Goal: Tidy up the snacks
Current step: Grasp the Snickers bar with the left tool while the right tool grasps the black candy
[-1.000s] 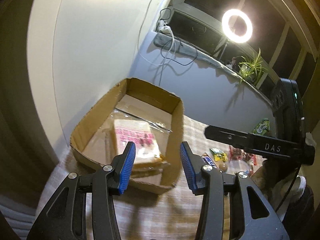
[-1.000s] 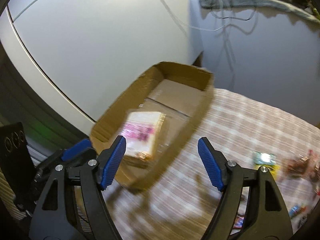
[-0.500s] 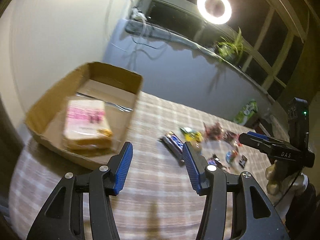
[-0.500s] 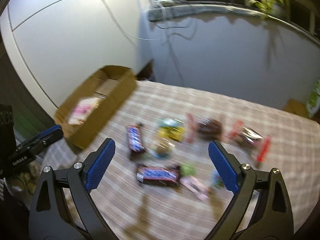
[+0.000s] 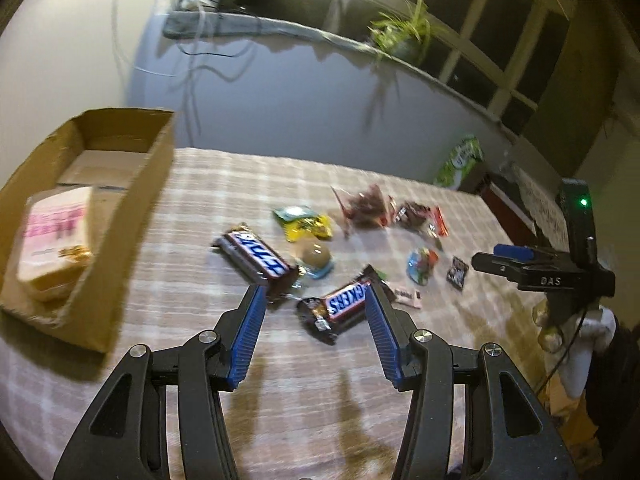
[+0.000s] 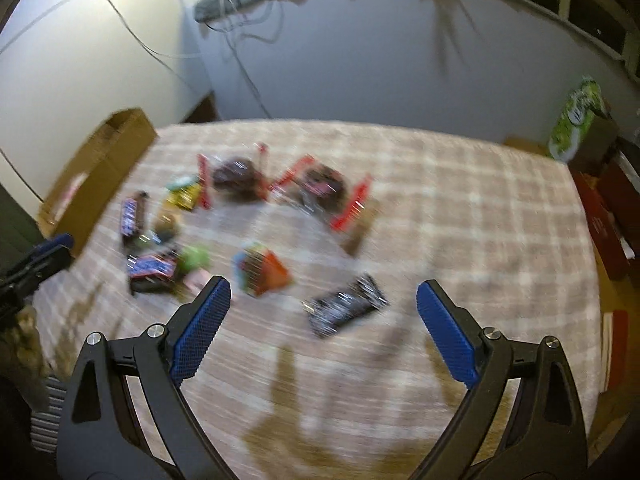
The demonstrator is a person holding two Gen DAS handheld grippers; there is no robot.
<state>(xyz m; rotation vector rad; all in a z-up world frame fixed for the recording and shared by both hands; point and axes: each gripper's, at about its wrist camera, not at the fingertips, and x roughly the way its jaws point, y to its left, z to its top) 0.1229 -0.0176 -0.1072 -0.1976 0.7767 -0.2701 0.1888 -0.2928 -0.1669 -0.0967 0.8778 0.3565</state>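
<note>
A cardboard box [image 5: 132,216] stands at the left of the checked tablecloth [image 5: 240,184] and holds a pink-labelled packet [image 5: 52,240]. Several snacks lie loose mid-table: two Snickers bars [image 5: 256,260] [image 5: 340,304], a yellow packet [image 5: 306,226], red-trimmed packets [image 5: 366,210]. My left gripper [image 5: 314,300] is open and empty, above the nearer Snickers bar. My right gripper [image 6: 322,304] is open and empty, above a black wrapper [image 6: 346,308] and a colourful packet [image 6: 260,268]. The box also shows in the right wrist view [image 6: 100,172].
A grey wall with dangling cables [image 5: 192,80] stands behind the table. A plant [image 5: 404,36] sits on the sill. A green bag [image 6: 576,120] and red boxes [image 6: 600,220] lie beyond the table's right edge. The right gripper's body [image 5: 552,276] shows at the right.
Both grippers have swung right, away from the box and over the loose snacks. Both stay open and empty. The packet remains in the box.
</note>
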